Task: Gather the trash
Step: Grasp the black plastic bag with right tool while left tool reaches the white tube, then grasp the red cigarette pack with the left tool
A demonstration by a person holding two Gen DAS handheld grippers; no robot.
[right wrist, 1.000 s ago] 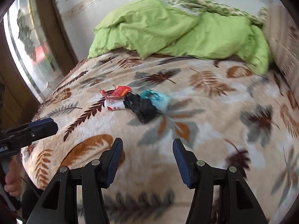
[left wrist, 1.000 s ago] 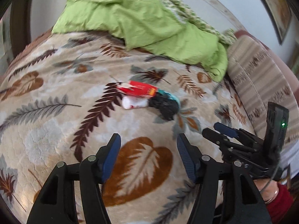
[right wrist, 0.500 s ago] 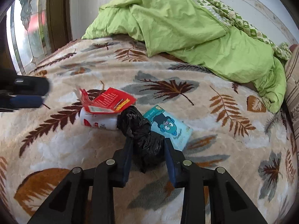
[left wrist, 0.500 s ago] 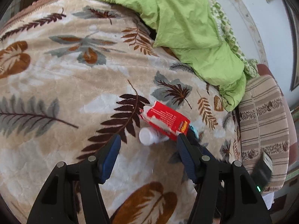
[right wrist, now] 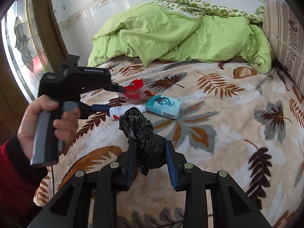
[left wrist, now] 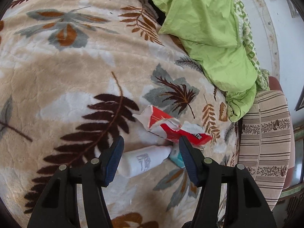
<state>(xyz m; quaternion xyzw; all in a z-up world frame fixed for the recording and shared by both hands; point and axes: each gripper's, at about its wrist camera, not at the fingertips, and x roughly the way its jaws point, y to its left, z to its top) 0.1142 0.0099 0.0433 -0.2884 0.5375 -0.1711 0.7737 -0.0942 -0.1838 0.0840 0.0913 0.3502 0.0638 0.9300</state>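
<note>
I am working over a wide plush beige blanket printed with brown and grey leaves (right wrist: 218,152), with a crumpled lime-green duvet (right wrist: 171,36) heaped at twelve o'clock in the right wrist view and a striped beige pillow (right wrist: 285,38) at two o'clock. The trash sits near the middle of the blanket: a torn red and white cardboard packet (left wrist: 171,125), a pale blue tissue pack with a cartoon bear (right wrist: 164,105) just beside it, and a white plastic tube-shaped bottle with small print (left wrist: 144,160) lying on its side. My right gripper (right wrist: 151,152) is clamped on a scrunched black plastic bag (right wrist: 144,133), lifted clear of the blanket as far as I can judge, so that piece looks collected. My left gripper (left wrist: 151,161) has its jaws apart, straddling the white bottle; the blue pads (left wrist: 114,163) are not pressing it yet. In the right view the left gripper appears at nine o'clock, held by a hand (right wrist: 45,121) in a red sleeve. The step in hand, I judge, is picking up the bottle. Next I should settle lower, centre the bottle and close, taking care not to catch the red packet touching its far end.
</note>
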